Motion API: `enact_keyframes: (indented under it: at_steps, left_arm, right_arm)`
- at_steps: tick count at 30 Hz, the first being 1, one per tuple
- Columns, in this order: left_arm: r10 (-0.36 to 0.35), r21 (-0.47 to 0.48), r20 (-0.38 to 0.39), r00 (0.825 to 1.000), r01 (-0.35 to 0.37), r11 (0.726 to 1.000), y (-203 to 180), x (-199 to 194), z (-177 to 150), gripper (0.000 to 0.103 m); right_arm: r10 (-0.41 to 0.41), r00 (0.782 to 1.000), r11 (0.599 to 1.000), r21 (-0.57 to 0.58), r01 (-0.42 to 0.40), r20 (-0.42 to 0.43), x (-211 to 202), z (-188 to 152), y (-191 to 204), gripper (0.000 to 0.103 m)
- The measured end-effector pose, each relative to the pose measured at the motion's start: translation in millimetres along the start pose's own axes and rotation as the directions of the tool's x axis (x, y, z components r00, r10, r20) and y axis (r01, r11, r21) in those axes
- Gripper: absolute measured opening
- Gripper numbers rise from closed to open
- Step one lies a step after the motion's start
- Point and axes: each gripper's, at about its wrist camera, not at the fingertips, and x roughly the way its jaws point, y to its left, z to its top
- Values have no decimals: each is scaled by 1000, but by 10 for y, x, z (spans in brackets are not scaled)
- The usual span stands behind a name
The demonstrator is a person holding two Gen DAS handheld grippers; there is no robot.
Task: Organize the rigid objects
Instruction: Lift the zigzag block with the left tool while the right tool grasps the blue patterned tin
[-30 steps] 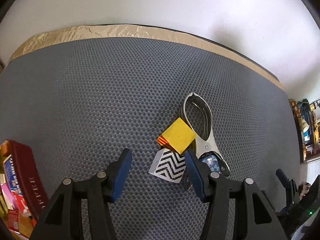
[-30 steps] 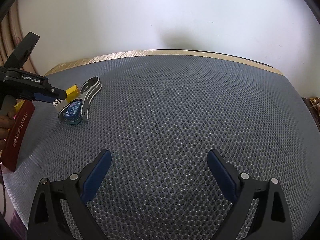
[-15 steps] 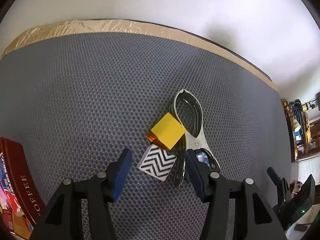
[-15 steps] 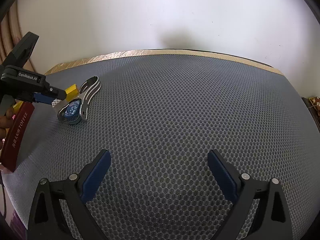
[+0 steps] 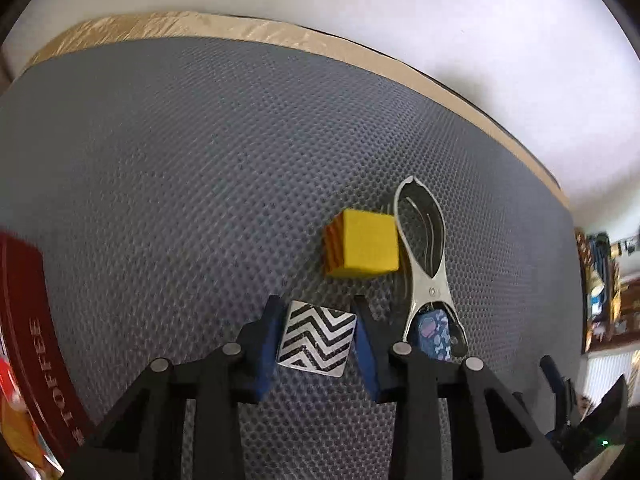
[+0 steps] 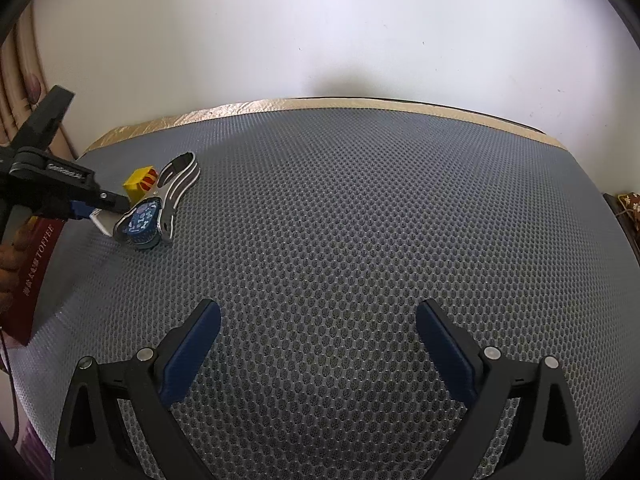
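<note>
A small block with a black-and-white zigzag face (image 5: 316, 338) sits on the grey honeycomb mat (image 5: 180, 160). My left gripper (image 5: 317, 308) is closing on it, blue pads against both its sides. Just beyond lies a yellow cube with orange-striped side (image 5: 366, 246). To its right lies a metal spring clamp (image 5: 424, 248) with a blue patterned piece (image 5: 434, 334) between its handles. In the right wrist view the left gripper (image 6: 104, 204) reaches down beside the clamp (image 6: 176, 178) and cube (image 6: 138, 186). My right gripper (image 6: 318, 316) hangs open over bare mat, holding nothing.
A red toffee tin (image 5: 36, 340) lies at the mat's left edge, with a person's hand (image 6: 10, 264) next to it. Gold tape (image 5: 240, 28) lines the far edge below a white wall. Cluttered shelves (image 5: 600, 280) stand off to the right.
The left gripper's jaws closed from wide apart onto the zigzag block, and it shifted so the block sits centred between them. The right gripper stayed still and open.
</note>
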Motion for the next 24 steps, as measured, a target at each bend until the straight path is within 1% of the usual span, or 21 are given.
enact_keyframes:
  at_steps: [2,4,5,6,7,8,9,10,11,12,13,14,16,19,20,23,24]
  left_arm:
    - [-20,-32,7,1000,21,999,67,-62,-66,35]
    - [-47,-45,9,999,47,998,122,-160,-216,35]
    - [-55,-52,11,998,55,997,142,-210,-296,35]
    - [-62,-55,14,998,63,996,153,-278,-354,35]
    - [-74,-54,18,997,75,996,180,-347,-438,35]
    - [-80,-47,23,997,81,996,201,-385,-485,35]
    - [-73,-33,35,997,74,997,212,-452,-560,35]
    - [-61,-17,45,997,62,998,244,-490,-588,35]
    - [-52,-2,52,997,52,999,258,-493,-570,35]
    - [-47,16,63,997,47,999,203,-562,-745,34]
    - [-46,25,70,996,45,999,205,-602,-801,34]
    - [-47,31,74,996,45,999,180,-631,-852,34]
    - [-54,44,76,996,51,998,183,-660,-925,34]
    - [-64,52,83,994,59,997,170,-700,-1019,34]
    - [-67,51,84,994,63,997,173,-729,-1088,34]
    - [-74,49,89,993,70,996,211,-756,-1103,34]
    - [-70,47,91,993,66,997,243,-774,-1117,34]
  right_arm:
    - [2,1000,1000,-3,-2,-5,13,15,-6,97]
    - [-9,1000,1000,-4,9,18,-28,14,3,97]
    - [-13,999,1000,-8,14,31,-59,4,25,95]
    - [4,999,1000,-20,-3,48,-102,6,64,91]
    - [65,996,998,-30,-63,62,-156,19,122,78]
    - [140,988,990,-24,-139,64,-197,46,185,67]
    - [211,975,977,-15,-211,64,-228,81,264,65]
    - [285,957,959,-20,-284,61,-254,126,385,61]
    - [362,931,932,-45,-360,51,-270,182,551,57]
    - [395,918,918,-64,-392,43,-273,214,652,54]
    - [418,908,905,-95,-414,32,-263,265,800,52]
    - [418,908,903,-117,-413,19,-230,309,904,52]
    - [386,922,912,-138,-386,-27,-52,409,1071,52]
    - [400,914,909,-97,-405,-61,154,481,1100,53]
    - [396,916,911,-92,-401,-66,205,494,1101,51]
    - [392,916,916,-62,-397,-80,317,447,1104,43]
    - [382,921,920,-58,-387,-79,329,438,1100,43]
